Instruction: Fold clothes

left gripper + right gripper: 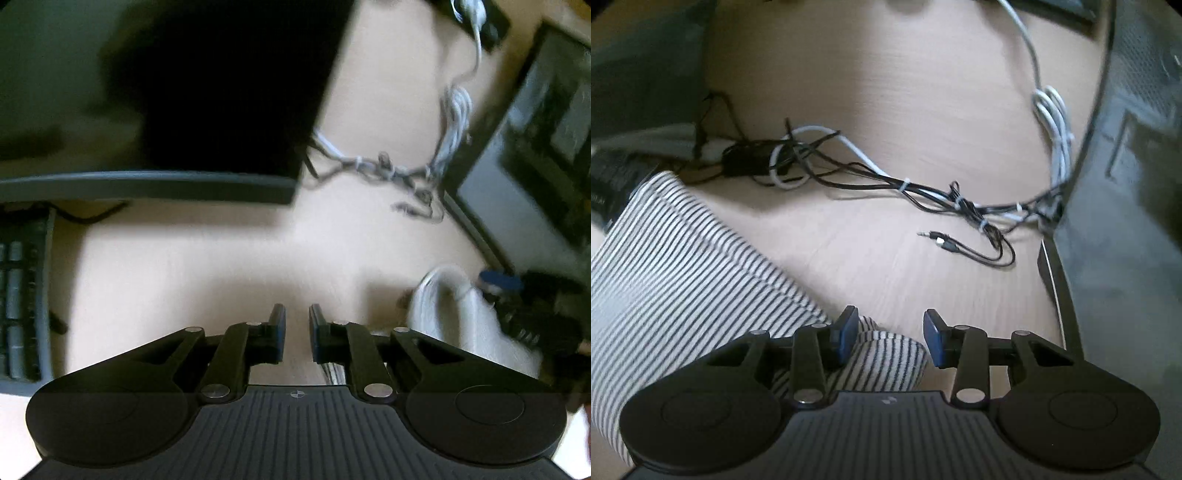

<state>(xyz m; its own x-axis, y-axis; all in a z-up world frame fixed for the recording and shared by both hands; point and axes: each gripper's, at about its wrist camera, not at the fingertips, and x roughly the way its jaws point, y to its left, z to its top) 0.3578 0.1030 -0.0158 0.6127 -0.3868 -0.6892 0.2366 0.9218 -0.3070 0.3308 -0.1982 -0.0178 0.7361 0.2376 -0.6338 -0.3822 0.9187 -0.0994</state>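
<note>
The right gripper (890, 338) hung just above the tabletop (905, 122) with its jaws well apart and nothing between the blue pads (846, 338). A rolled or bunched end of the striped cloth (683, 266) lay directly under the gap, nearer the left pad, though whether a pad touched the fabric could not be told. From there the cloth ran out to the left and away along the tabletop, its edge crossing the pale wood on a slant. Beyond it lay a tangle of black and white cables (923, 192), with loose plugs (936, 238) just past the gripper's right finger. A dark case (1126, 166) stood along the right edge.

The left gripper (297, 334) was nearly closed, only a narrow gap between its pads, and gripped nothing; bare tabletop (221, 266) showed through the gap. A sliver of striped fabric (334, 371) peeked out below its right finger. To its right sat a white coil (454, 306), and further right a blurred black object that may have been the other gripper. A keyboard (22, 295) lay at the left edge. Farther off stood a dark monitor (221, 92), with the bundled cables (406, 173) to its right.
</note>
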